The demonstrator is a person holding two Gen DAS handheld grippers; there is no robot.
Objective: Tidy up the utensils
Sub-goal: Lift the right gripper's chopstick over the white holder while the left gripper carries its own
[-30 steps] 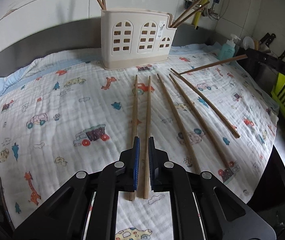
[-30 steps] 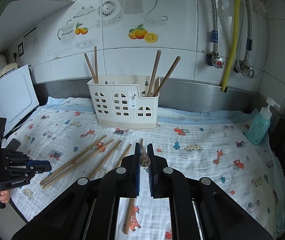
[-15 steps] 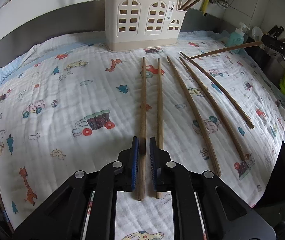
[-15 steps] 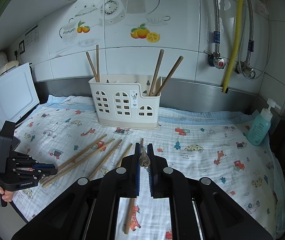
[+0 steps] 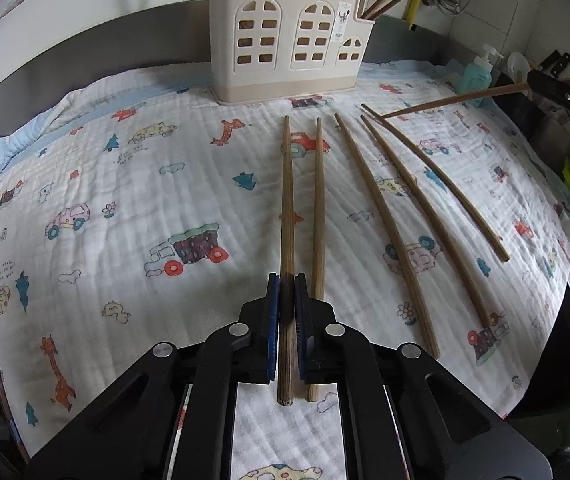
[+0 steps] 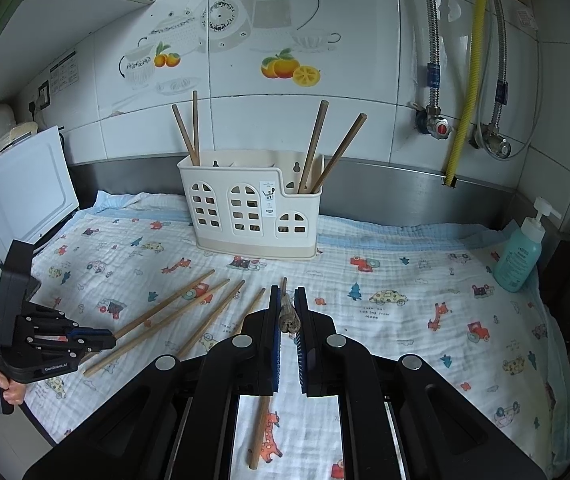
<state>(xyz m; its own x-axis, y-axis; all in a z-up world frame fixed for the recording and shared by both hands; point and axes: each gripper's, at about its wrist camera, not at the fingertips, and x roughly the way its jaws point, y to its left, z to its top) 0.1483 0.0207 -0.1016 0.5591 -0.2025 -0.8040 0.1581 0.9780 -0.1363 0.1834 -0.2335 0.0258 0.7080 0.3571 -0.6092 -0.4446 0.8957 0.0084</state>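
A: Chopsticks, long brown wooden ones: which has the left gripper (image 5: 286, 312) got?

B: The leftmost loose chopstick (image 5: 287, 216) on the printed white muslin cloth (image 5: 125, 208). Blue pads now pressed on its thick end. A second ago those fingers straddled its neighbour chopstick (image 5: 318, 208); they have since shifted one stick to 9 o'clock and come lower and closer to the cloth.

A: Meaning for the task?

B: Judged: a new pick is committed, lift not yet begun. The stick lies flat, tip toward 12 o'clock, toward the cream plastic utensil caddy with arched windows (image 5: 285, 36).

A: Other loose sticks?

B: Three curved chopsticks (image 5: 405, 216) fan out at 2 o'clock, untouched.

A: Right side?

B: The right gripper (image 6: 288, 320) pinches a held chopstick (image 6: 287, 314) that points at 12 o'clock; unchanged over the last second. Fingers nearly together around it. One more stray chopstick (image 6: 259, 432) lies on the cloth beneath its frame.

A: Caddy contents?

B: Two stored pairs (image 6: 317, 148), left and right compartments. Six sticks still outside it.
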